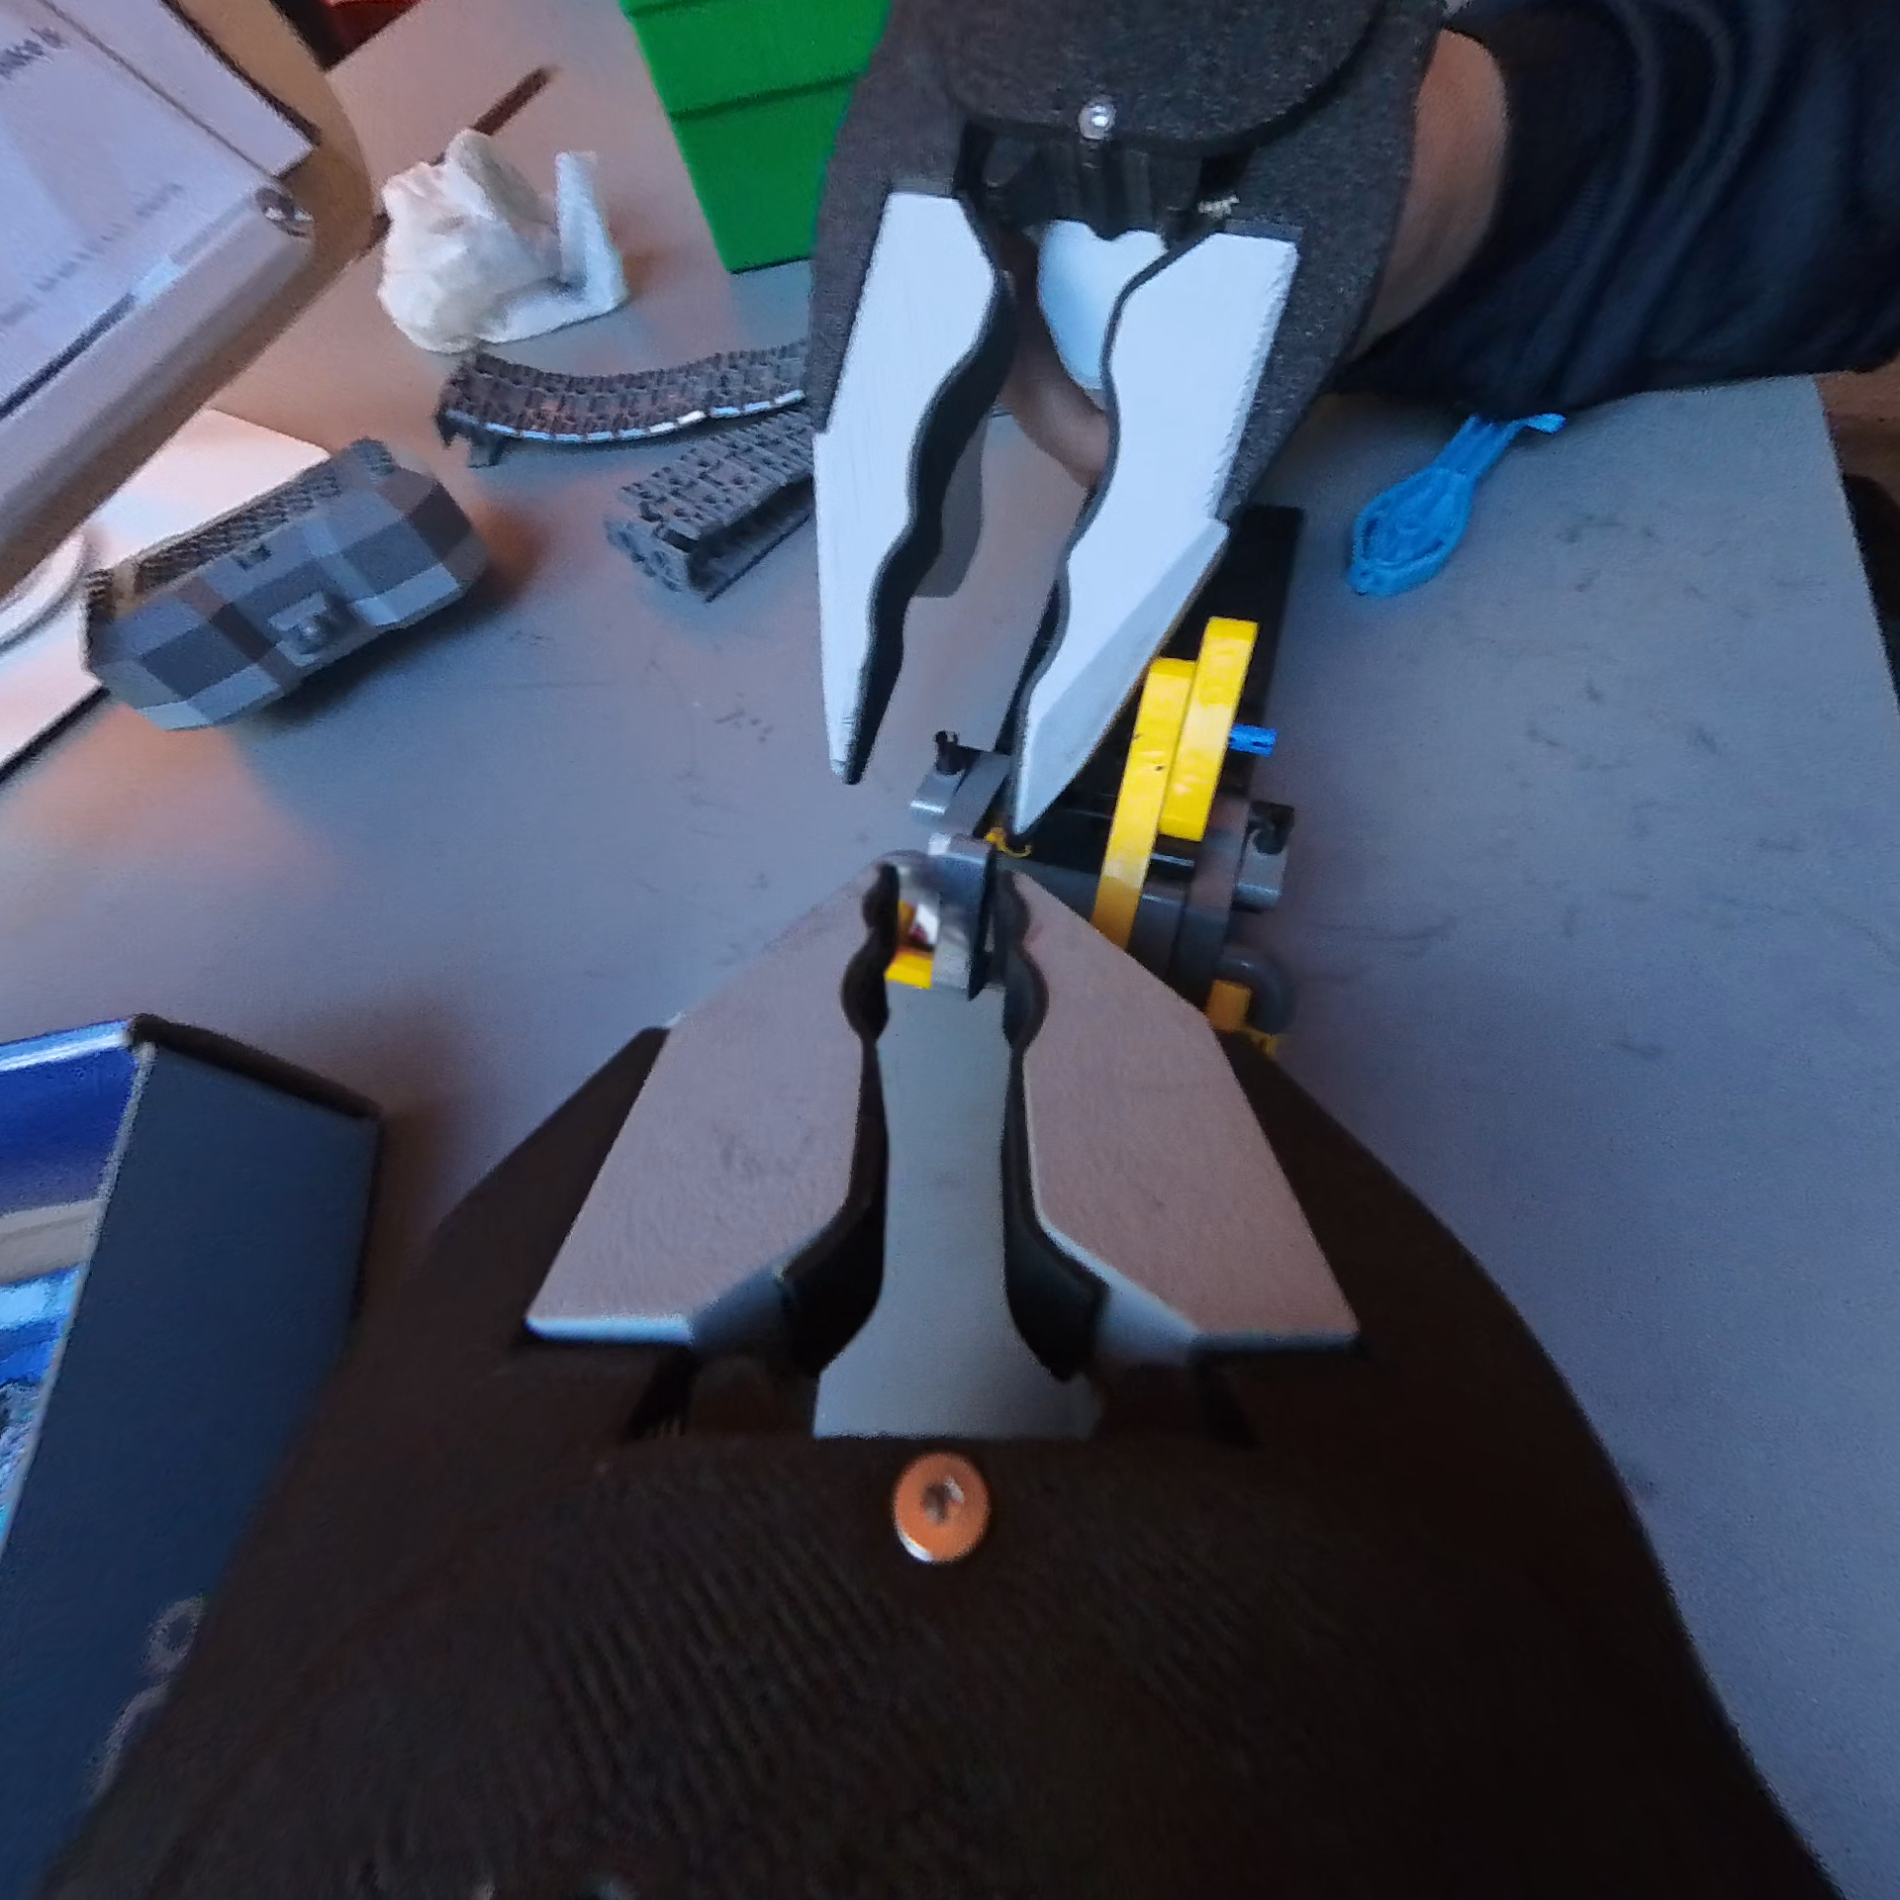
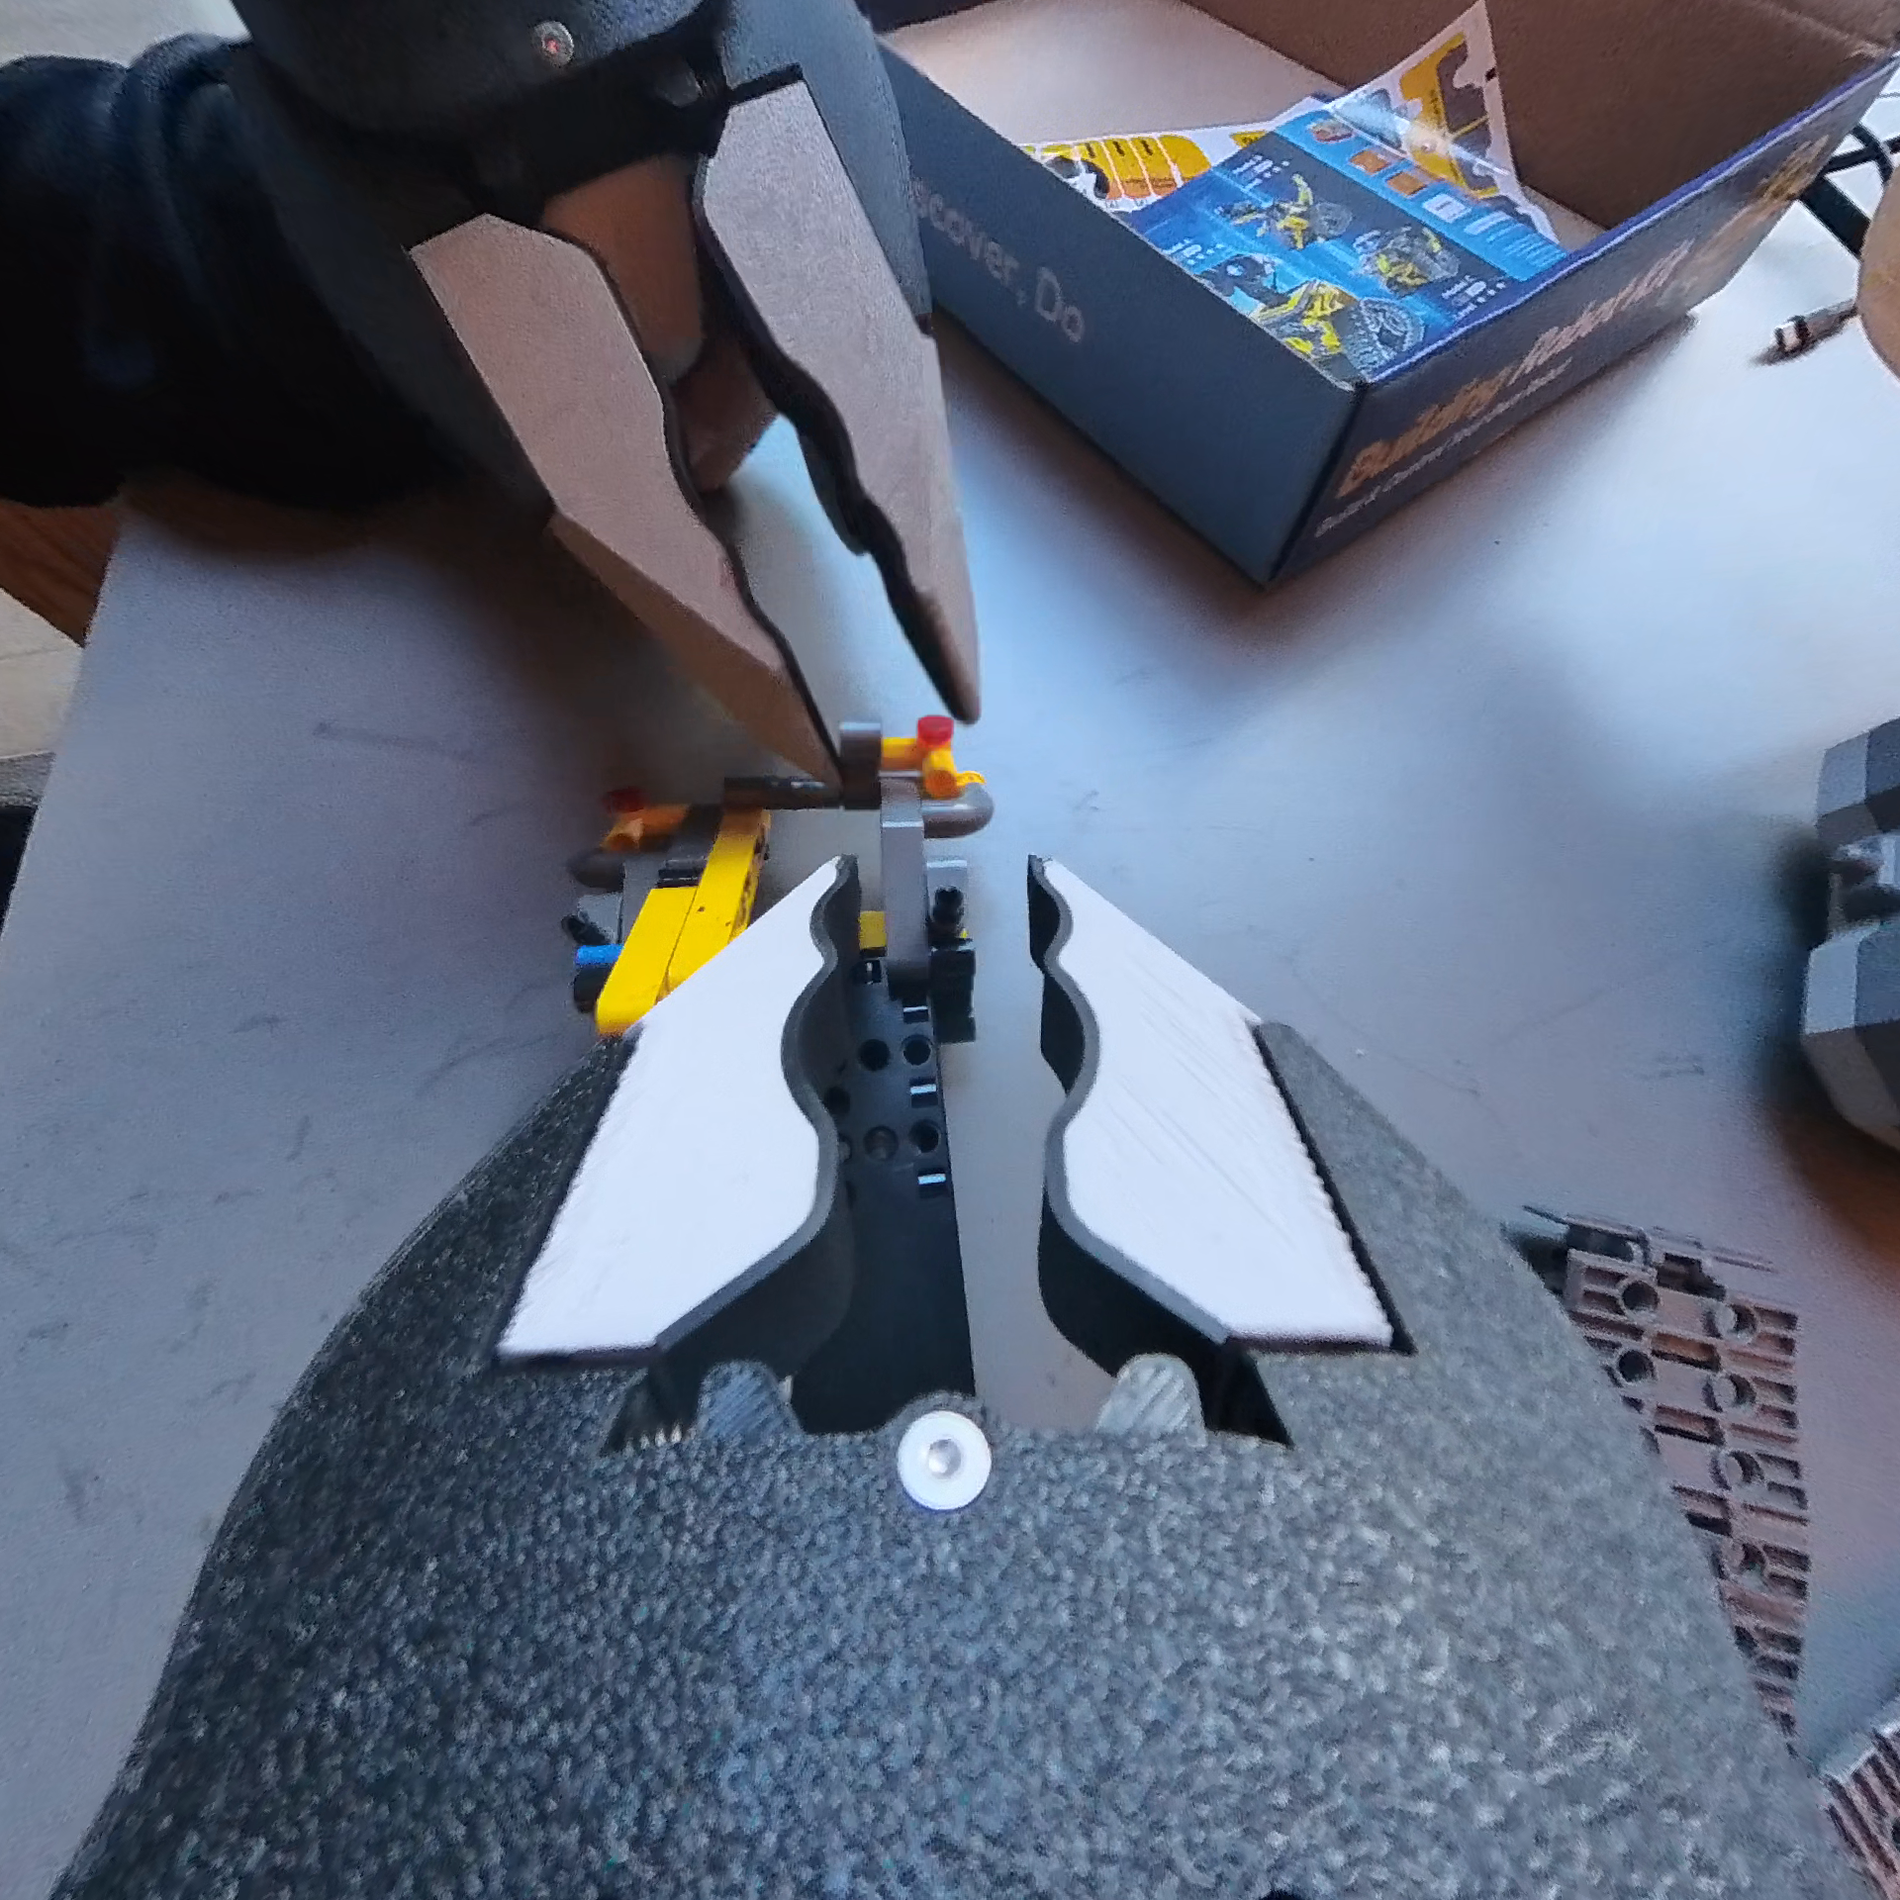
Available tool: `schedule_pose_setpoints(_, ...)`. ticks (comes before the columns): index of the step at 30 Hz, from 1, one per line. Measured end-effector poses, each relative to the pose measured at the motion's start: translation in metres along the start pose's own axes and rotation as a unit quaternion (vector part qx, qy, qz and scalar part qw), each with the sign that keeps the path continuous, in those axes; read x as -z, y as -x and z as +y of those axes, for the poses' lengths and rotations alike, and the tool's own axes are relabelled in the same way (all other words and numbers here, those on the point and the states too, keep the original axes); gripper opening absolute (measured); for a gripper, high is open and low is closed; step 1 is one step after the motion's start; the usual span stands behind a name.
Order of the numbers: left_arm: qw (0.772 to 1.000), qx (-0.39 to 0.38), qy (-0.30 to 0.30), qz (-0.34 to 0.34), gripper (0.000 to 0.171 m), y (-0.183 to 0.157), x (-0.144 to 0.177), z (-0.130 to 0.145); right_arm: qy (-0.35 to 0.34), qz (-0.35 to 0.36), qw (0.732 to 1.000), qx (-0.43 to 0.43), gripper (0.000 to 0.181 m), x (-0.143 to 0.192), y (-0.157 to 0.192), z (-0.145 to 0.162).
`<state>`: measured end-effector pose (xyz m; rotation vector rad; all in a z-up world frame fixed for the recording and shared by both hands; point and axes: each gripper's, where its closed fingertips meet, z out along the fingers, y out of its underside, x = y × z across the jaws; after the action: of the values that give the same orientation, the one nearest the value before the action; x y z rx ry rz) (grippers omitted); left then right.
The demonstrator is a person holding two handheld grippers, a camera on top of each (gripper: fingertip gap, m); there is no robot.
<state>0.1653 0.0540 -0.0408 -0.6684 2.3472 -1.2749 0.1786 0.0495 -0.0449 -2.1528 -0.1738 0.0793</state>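
A small brick model with yellow beams (image 1: 1182,761) and a black frame lies on the grey table (image 1: 1542,925). It also shows in the right wrist view (image 2: 689,936). My left gripper (image 1: 941,894), with brown fingers, is shut on the grey beam end (image 1: 961,925) of the model, beside a yellow connector. In the right wrist view it (image 2: 905,751) comes in from the top. My right gripper (image 2: 938,869), with white fingers, is open. Its fingers straddle the model's upright grey beam (image 2: 905,874) and black frame (image 2: 894,1131). It faces the left gripper in the left wrist view (image 1: 930,797).
A blue cardboard box (image 2: 1131,339) holding a booklet stands near the left gripper (image 1: 185,1285). A grey faceted block (image 1: 288,607), dark track links (image 1: 617,396), a crumpled white cloth (image 1: 483,247), a green box (image 1: 761,123) and a blue plastic tool (image 1: 1429,514) lie around. My left and right fingertips are right by each other.
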Motion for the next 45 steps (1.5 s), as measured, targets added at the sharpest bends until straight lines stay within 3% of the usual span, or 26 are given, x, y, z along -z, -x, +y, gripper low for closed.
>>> schedule_pose_setpoints(3, 0.999, 0.027, -0.003, -0.035, 0.022, 0.014, 0.005, 0.001, 0.001, 0.015, 1.0, 0.0, 0.031, 0.002, -0.005, 0.001)
schedule_pose_setpoints(5, 0.995, 0.093, -0.007, -0.048, 0.026, 0.019, 0.009, 0.004, -0.001, 0.022, 1.0, 0.003, 0.032, 0.003, -0.007, 0.001)
schedule_pose_setpoints(7, 0.985, 0.173, 0.002, -0.02, 0.028, 0.01, 0.011, 0.009, -0.009, 0.027, 1.0, 0.007, 0.037, 0.004, -0.008, -0.003)
schedule_pose_setpoints(9, 0.966, 0.256, 0.02, -0.024, 0.022, 0.009, 0.013, 0.021, -0.019, 0.034, 0.999, 0.02, 0.038, 0.005, -0.008, -0.009)
schedule_pose_setpoints(13, 0.923, 0.382, 0.021, 0.039, 0.017, -0.004, 0.011, 0.023, -0.001, 0.049, 0.996, 0.069, 0.041, 0.001, -0.006, -0.012)
schedule_pose_setpoints(16, 0.909, 0.412, 0.002, 0.062, 0.028, -0.004, 0.01, 0.014, 0.025, 0.063, 0.994, 0.085, 0.037, -0.003, -0.011, -0.009)
schedule_pose_setpoints(20, 0.904, 0.417, 0.038, 0.086, 0.031, -0.019, 0.001, 0.017, 0.044, 0.042, 0.995, 0.076, 0.036, -0.01, -0.011, -0.004)
schedule_pose_setpoints(27, 0.856, 0.497, 0.0, 0.14, 0.019, -0.016, -0.006, 0.012, 0.053, 0.008, 0.996, 0.071, 0.023, -0.012, -0.002, -0.001)
schedule_pose_setpoints(34, 0.868, 0.476, 0.025, 0.138, 0.019, -0.013, -0.01, 0.01, 0.082, 0.003, 0.995, 0.052, 0.031, -0.015, -0.004, 0.003)
schedule_pose_setpoints(36, 0.873, 0.465, 0.034, 0.145, 0.026, -0.014, -0.013, 0.008, 0.084, 0.013, 0.995, 0.05, 0.022, -0.014, -0.009, 0.003)
schedule_pose_setpoints(39, 0.887, 0.44, 0.056, 0.126, 0.01, -0.011, -0.013, 0.011, 0.087, 0.032, 0.992, 0.082, 0.022, -0.013, -0.01, 0.003)
schedule_pose_setpoints(42, 0.906, 0.406, 0.067, 0.102, 0.009, -0.01, -0.014, 0.014, 0.075, 0.05, 0.993, 0.078, 0.022, -0.013, -0.012, 0.0)
schedule_pose_setpoints(45, 0.911, 0.402, 0.042, 0.079, 0.008, -0.004, -0.008, 0.011, 0.046, 0.077, 0.994, 0.055, 0.021, -0.012, -0.018, -0.011)
